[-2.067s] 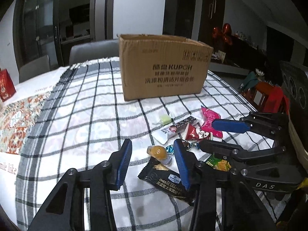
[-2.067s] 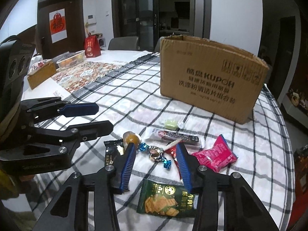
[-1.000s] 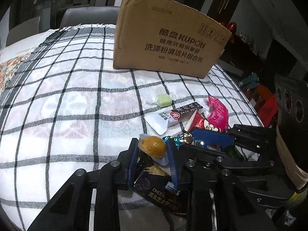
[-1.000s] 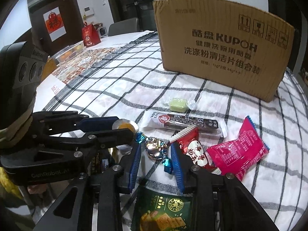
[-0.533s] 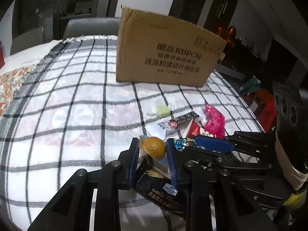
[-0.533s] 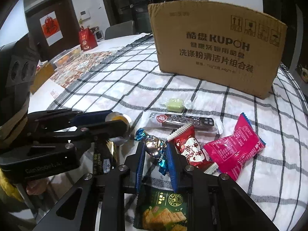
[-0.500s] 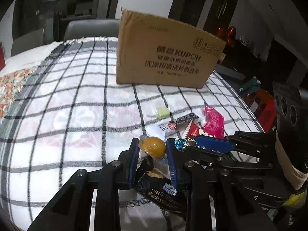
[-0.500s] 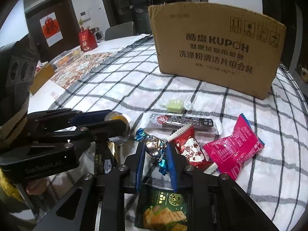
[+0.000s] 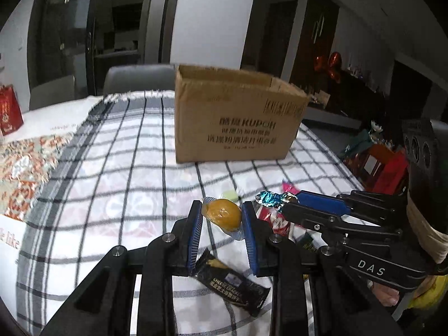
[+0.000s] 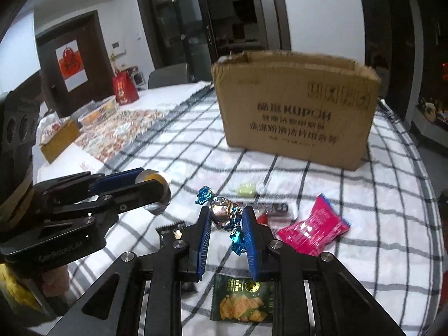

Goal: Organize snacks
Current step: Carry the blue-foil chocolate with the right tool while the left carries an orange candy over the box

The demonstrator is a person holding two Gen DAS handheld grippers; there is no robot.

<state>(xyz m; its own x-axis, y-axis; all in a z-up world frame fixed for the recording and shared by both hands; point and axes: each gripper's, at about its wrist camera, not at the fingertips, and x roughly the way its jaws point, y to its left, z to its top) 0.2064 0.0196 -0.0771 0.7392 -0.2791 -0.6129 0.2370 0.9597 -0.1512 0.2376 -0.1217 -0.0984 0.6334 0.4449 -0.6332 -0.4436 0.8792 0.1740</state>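
My left gripper [image 9: 221, 217] is shut on an orange jelly cup [image 9: 223, 214] and holds it above the checked tablecloth [image 9: 117, 173]. My right gripper [image 10: 226, 218] is shut on a foil-wrapped candy with blue twisted ends [image 10: 224, 212], also lifted off the cloth. Each gripper shows in the other's view: the right one [image 9: 275, 199] with the candy, the left one [image 10: 155, 186] with the jelly cup. An open cardboard box [image 9: 238, 117] stands beyond the snacks [image 10: 296, 112].
On the cloth lie a black cracker pack [image 9: 232, 281], a green cracker pack [image 10: 242, 298], a pink packet [image 10: 313, 228], a green candy [image 10: 246, 189] and a long dark bar [image 10: 275, 208]. A red bag [image 10: 124, 89] and trays [image 10: 98, 110] stand at the far left.
Both grippers closed on their snacks and lifted them off the cloth: the left raised the jelly cup, the right raised the foil candy. The box top now shows.
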